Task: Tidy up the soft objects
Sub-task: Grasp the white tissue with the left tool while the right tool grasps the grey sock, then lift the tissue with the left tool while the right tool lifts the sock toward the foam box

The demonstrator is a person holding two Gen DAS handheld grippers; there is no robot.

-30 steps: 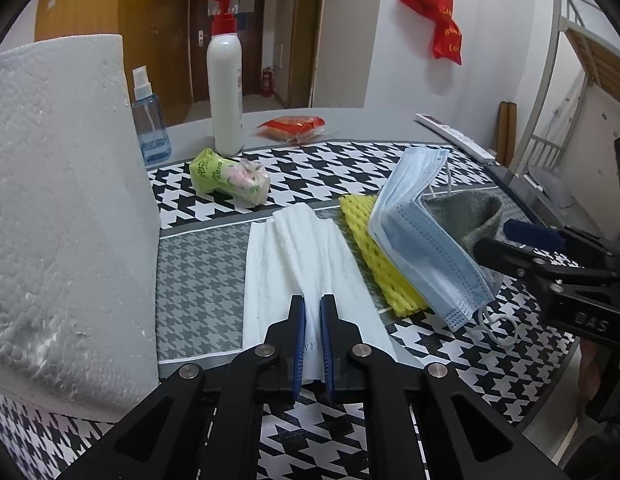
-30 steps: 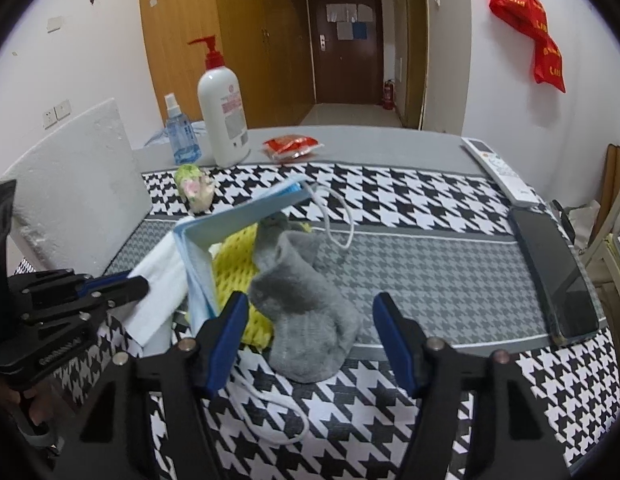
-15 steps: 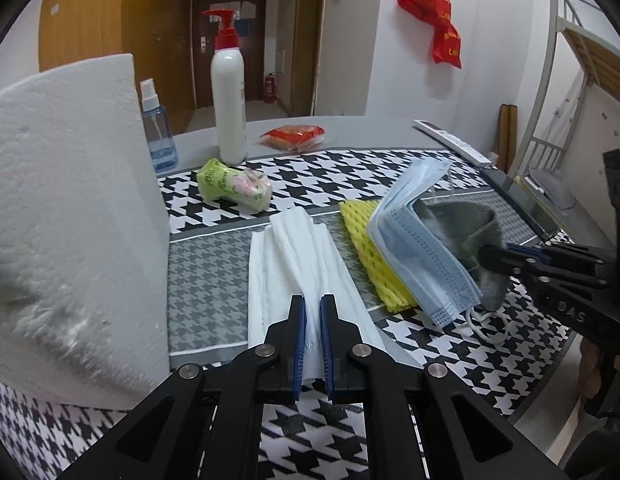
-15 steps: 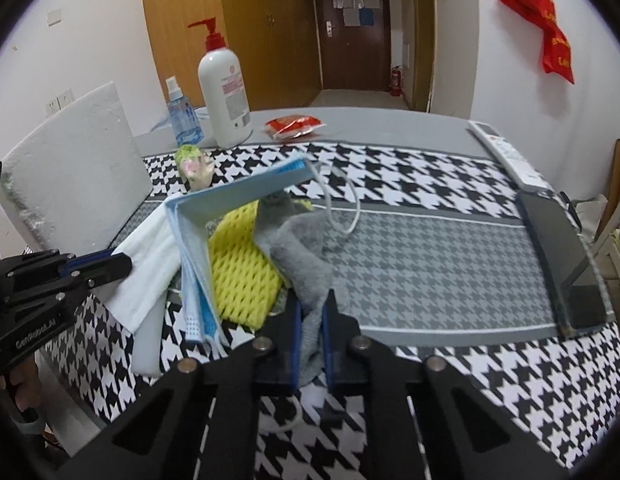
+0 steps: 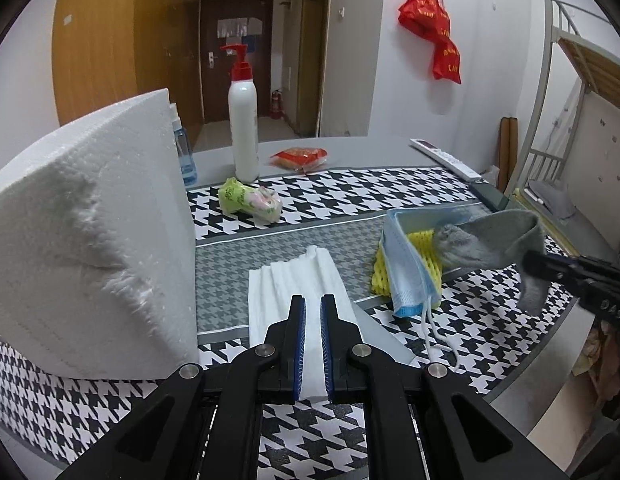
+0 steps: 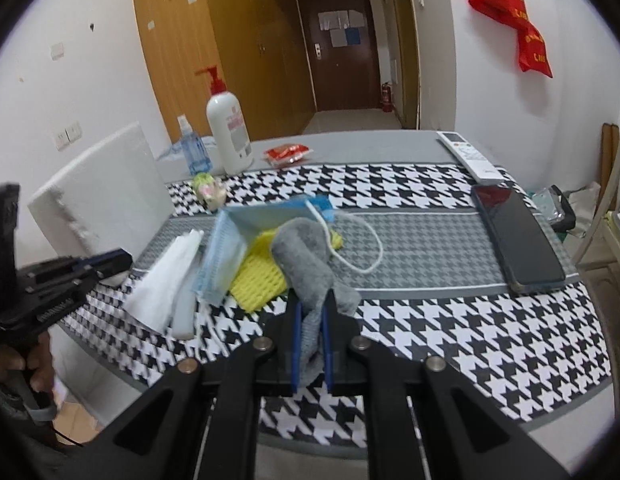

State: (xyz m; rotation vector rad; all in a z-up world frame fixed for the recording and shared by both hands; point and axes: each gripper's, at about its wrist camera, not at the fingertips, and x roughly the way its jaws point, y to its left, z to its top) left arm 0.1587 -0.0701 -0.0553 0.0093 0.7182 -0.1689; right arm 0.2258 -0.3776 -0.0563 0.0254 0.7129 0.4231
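Observation:
My left gripper (image 5: 312, 306) is shut on a folded white cloth (image 5: 297, 284) that lies on the houndstooth mat; the cloth also shows in the right wrist view (image 6: 165, 280). My right gripper (image 6: 310, 308) is shut on a grey sock (image 6: 305, 264) and holds it lifted off the table; the sock hangs from it in the left wrist view (image 5: 498, 236). A blue face mask (image 6: 233, 244) stands folded over a yellow foam mesh (image 6: 257, 280), between cloth and sock. The right gripper shows at the right edge of the left wrist view (image 5: 528, 262).
A large white paper roll (image 5: 85, 240) stands close on the left. A pump bottle (image 5: 243, 132), a small spray bottle (image 6: 192, 148), a green tissue pack (image 5: 249, 200) and a red packet (image 5: 299, 157) sit at the back. A phone (image 6: 516, 236) and remote (image 6: 468, 156) lie on the right.
My right gripper closed on the grey sock and has lifted it up and back from the pile. The mask tipped over the yellow mesh. My left gripper stays shut on the white cloth.

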